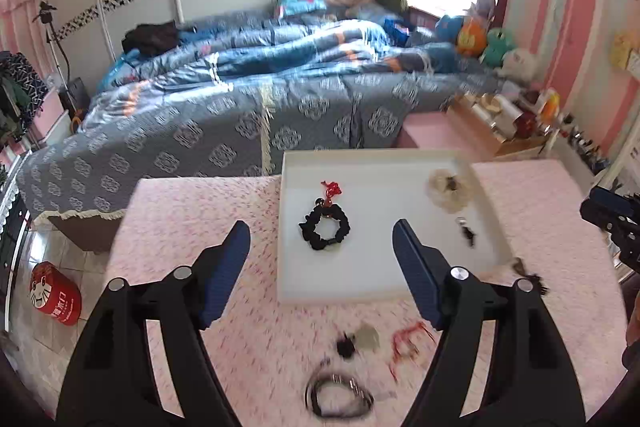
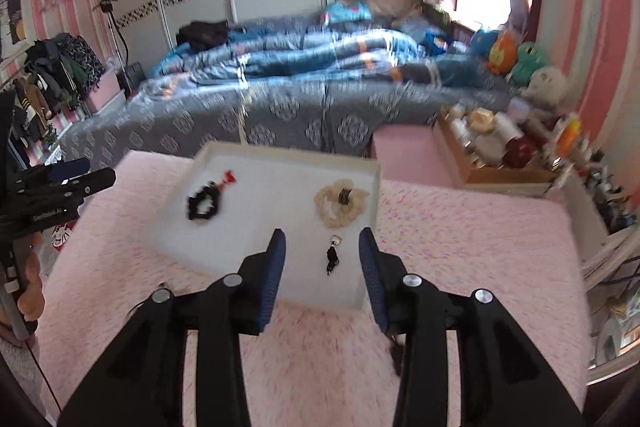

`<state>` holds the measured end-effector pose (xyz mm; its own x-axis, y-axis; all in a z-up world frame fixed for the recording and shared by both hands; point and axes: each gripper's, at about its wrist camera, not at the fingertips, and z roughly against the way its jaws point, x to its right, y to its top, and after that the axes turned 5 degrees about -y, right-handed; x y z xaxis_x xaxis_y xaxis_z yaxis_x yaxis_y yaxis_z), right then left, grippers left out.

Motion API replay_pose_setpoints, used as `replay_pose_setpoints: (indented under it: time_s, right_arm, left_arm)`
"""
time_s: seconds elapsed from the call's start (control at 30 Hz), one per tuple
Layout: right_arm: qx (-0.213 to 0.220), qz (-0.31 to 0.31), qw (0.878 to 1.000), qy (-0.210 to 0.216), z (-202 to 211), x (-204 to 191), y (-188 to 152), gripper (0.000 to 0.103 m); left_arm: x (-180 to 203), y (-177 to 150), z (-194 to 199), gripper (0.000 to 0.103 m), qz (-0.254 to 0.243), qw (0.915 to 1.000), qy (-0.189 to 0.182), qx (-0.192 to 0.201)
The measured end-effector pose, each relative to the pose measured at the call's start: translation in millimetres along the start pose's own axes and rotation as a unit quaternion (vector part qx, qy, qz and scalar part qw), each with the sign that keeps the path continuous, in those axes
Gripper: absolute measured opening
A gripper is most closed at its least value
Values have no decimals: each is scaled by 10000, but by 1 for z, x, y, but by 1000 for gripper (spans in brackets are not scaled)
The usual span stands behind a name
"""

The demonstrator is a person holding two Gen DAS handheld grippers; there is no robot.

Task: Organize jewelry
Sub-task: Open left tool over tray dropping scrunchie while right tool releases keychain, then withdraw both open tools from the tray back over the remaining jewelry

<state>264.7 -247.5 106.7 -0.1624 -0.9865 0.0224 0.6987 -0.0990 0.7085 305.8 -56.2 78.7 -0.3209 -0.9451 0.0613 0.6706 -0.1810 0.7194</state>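
A white tray point(image 1: 288, 227) lies on a pink fluffy cloth. In it are a black scrunchie with a red tassel point(image 1: 324, 227), a cream scrunchie point(image 1: 448, 187) and a small dark earring point(image 1: 466, 231). My left gripper point(image 1: 322, 247) is open and empty above the tray's near edge. On the cloth in front lie a dark bracelet point(image 1: 340, 393), a small black-and-grey piece point(image 1: 356, 339) and a red cord point(image 1: 408, 341). My right gripper point(image 2: 322, 251) is open and empty over the tray point(image 2: 256, 275), around the dark earring point(image 2: 333, 255); the cream scrunchie point(image 2: 340, 207) lies beyond.
A bed with a blue quilt point(image 1: 240, 99) stands behind the table. A wooden box of bottles point(image 2: 492, 147) sits at the right. A red tin point(image 1: 54, 293) is on the floor at the left. The right gripper shows at the left wrist view's right edge point(image 1: 612, 219).
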Motion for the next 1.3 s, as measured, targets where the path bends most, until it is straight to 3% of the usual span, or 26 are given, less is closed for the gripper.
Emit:
replay_pose_setpoints:
  time_s: [0.17,0.3,0.4,0.5,0.8,1.3]
  right_arm:
    - [250,20,9997,-39,80,4,-16,39]
    - [172,-33,9998,-66,107,9,-38,39]
    - [70,-74,9999,-113,109,16,-58,39]
    - [43,-123,9998,-135,104,25,-76,45]
    - [-177,-264,9993,-214,61,45,-105,45]
    - [-781,-210,9955,-500,-40,50,-120,45]
  left_arm:
    - [7,-20,91,87,53,9993,97,361]
    - [15,-50,126,93,19,9994,99,323]
    - [19,-74,132,97,-3,9996,101,249]
    - [20,-92,124,98,-16,9999,47,145]
    - [5,-124,59,99,-21,9994,203,-296]
    - [-15,-132,-35,99,53,9964,30,-851]
